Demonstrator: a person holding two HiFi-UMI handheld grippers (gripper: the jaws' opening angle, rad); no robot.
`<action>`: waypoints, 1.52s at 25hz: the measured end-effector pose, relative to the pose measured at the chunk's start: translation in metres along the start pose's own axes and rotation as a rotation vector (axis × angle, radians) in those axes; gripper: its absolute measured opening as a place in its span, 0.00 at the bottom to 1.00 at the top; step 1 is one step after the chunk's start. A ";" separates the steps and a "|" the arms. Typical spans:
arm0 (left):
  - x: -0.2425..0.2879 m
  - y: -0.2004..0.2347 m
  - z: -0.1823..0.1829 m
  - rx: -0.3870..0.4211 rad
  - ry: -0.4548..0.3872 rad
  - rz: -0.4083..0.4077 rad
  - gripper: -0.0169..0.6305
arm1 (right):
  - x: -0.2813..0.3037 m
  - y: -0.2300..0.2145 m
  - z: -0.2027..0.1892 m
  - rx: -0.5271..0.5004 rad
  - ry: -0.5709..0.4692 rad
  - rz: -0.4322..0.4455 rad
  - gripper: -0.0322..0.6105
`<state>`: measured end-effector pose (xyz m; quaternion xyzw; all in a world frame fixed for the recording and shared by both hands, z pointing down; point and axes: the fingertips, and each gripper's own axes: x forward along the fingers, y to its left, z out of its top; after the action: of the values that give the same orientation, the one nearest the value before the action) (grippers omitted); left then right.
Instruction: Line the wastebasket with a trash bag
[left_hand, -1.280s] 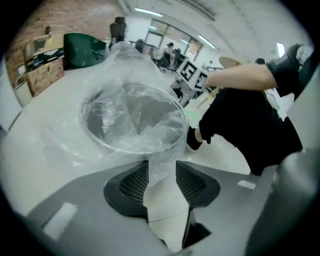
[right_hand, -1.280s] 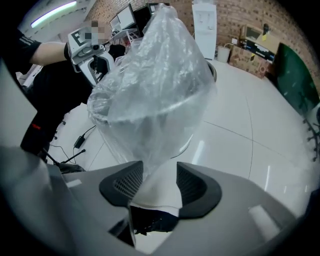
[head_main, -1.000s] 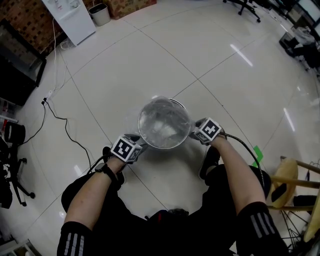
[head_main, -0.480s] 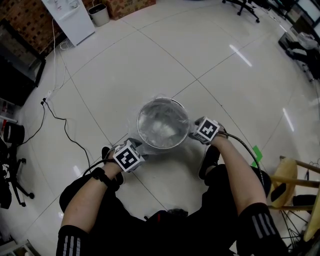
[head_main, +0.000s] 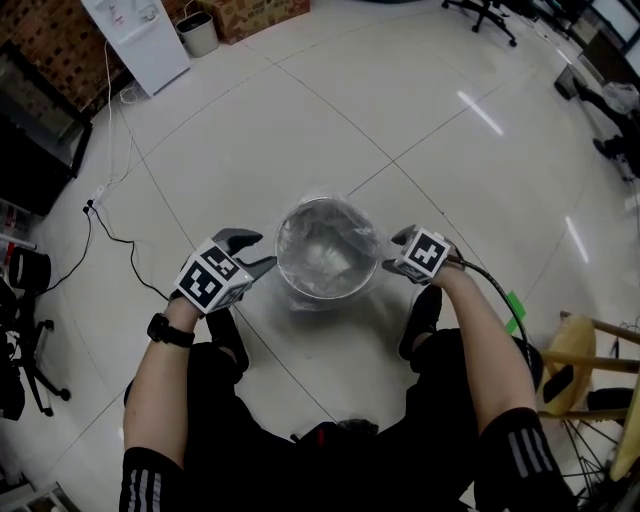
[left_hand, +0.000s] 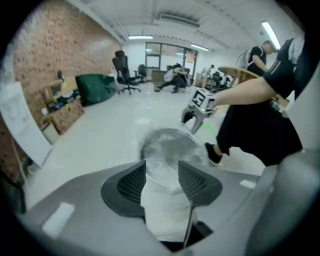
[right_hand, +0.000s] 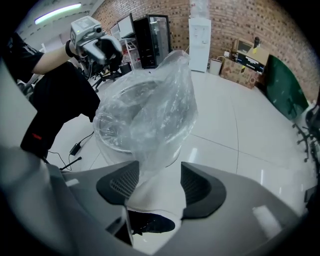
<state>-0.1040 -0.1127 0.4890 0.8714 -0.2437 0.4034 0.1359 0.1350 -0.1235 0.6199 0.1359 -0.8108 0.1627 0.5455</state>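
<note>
Wastebasket (head_main: 322, 262) stands between the left gripper (head_main: 255, 250) and the right gripper (head_main: 392, 254).

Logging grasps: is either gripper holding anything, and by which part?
Nothing is held. The right gripper, jaws just opening, straddles loose bag film; the left gripper, jaws just closing, is empty.

**Open-plan office / lab workspace**
Glossy white tile floor (head_main: 300, 130), brick wall (right_hand: 240, 20), ceiling strip lights (left_hand: 140, 37). Swivel office chair (left_hand: 121, 67), monitors (right_hand: 125, 26), white water dispenser (right_hand: 199, 42), cardboard boxes (right_hand: 239, 62), a loose floor cable (head_main: 120, 240). People (left_hand: 175, 77) sit in the background.
</note>
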 end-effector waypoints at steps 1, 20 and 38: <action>-0.001 0.021 0.008 0.003 -0.024 0.067 0.33 | -0.001 -0.001 0.001 0.000 -0.005 -0.004 0.46; 0.112 0.092 0.037 -0.004 0.126 0.046 0.39 | 0.000 -0.029 0.018 -0.107 -0.008 -0.079 0.27; 0.137 0.144 0.029 0.077 0.177 0.244 0.02 | 0.013 -0.100 0.045 0.009 -0.054 -0.234 0.21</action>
<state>-0.0863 -0.2902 0.5817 0.8009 -0.3192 0.5013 0.0732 0.1317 -0.2336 0.6280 0.2365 -0.8030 0.0980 0.5382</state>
